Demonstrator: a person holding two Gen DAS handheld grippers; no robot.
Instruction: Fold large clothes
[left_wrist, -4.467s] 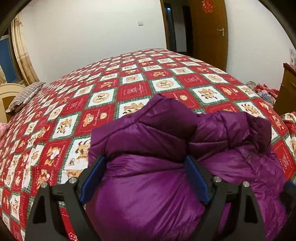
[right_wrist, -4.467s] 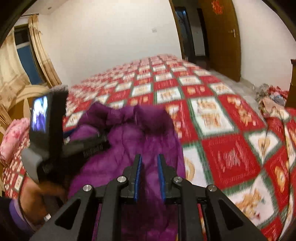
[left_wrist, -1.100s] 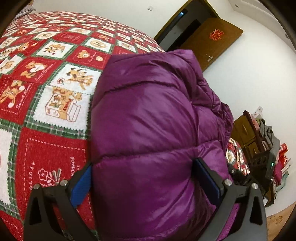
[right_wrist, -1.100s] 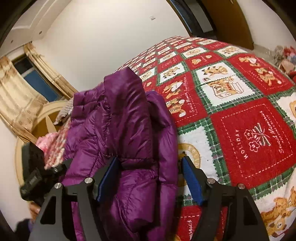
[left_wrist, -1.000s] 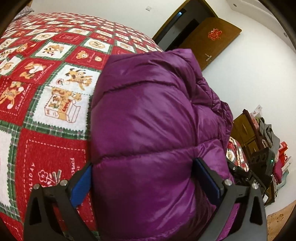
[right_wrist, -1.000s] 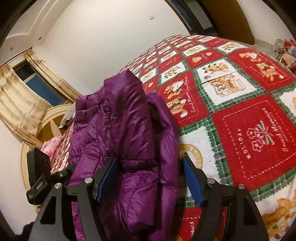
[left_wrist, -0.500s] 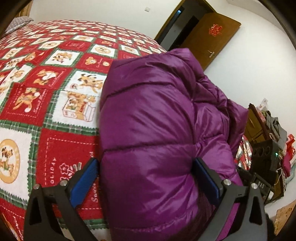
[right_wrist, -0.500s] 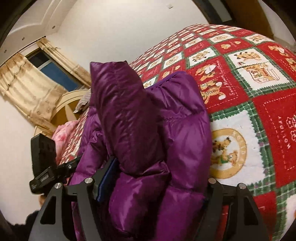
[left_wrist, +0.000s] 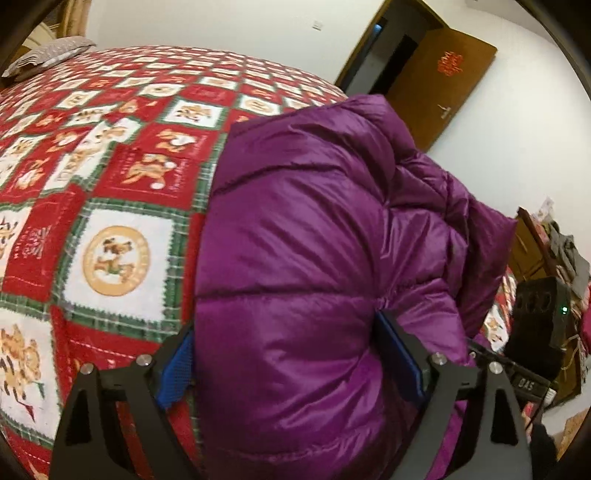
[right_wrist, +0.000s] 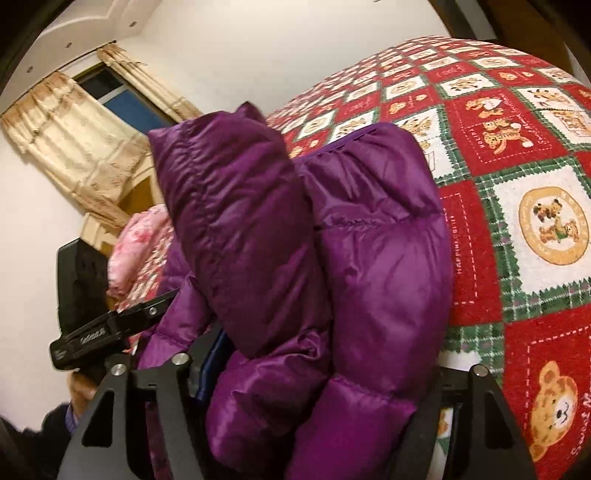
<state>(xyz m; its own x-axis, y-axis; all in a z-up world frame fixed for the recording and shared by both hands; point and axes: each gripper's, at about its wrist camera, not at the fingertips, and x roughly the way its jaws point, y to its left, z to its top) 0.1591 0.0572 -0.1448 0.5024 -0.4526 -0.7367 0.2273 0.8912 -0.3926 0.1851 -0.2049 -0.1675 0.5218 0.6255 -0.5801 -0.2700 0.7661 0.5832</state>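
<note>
A puffy purple down jacket (left_wrist: 314, 240) lies bundled on the red, green and white patchwork bedspread (left_wrist: 110, 166). My left gripper (left_wrist: 288, 360) straddles its near end. Its jaws are closing, and both blue pads (left_wrist: 177, 365) press into the padding. In the right wrist view the same jacket (right_wrist: 369, 240) bulges up between the fingers of my right gripper (right_wrist: 321, 373), with a folded sleeve standing on top. The right gripper's left pad (right_wrist: 212, 354) presses the fabric. Its right pad is hidden under the jacket.
A brown door (left_wrist: 439, 85) stands open beyond the bed. A dark cabinet with piled clutter (left_wrist: 554, 240) is at the right. A grey pillow (left_wrist: 48, 55) lies at the head end, near a curtained window (right_wrist: 85, 140) and a pink cloth (right_wrist: 136, 247).
Both grippers have swung sideways together with the jacket, so the bedspread pattern slid beneath. The left jaws narrowed slightly. The jacket now bulges over the right gripper's right finger.
</note>
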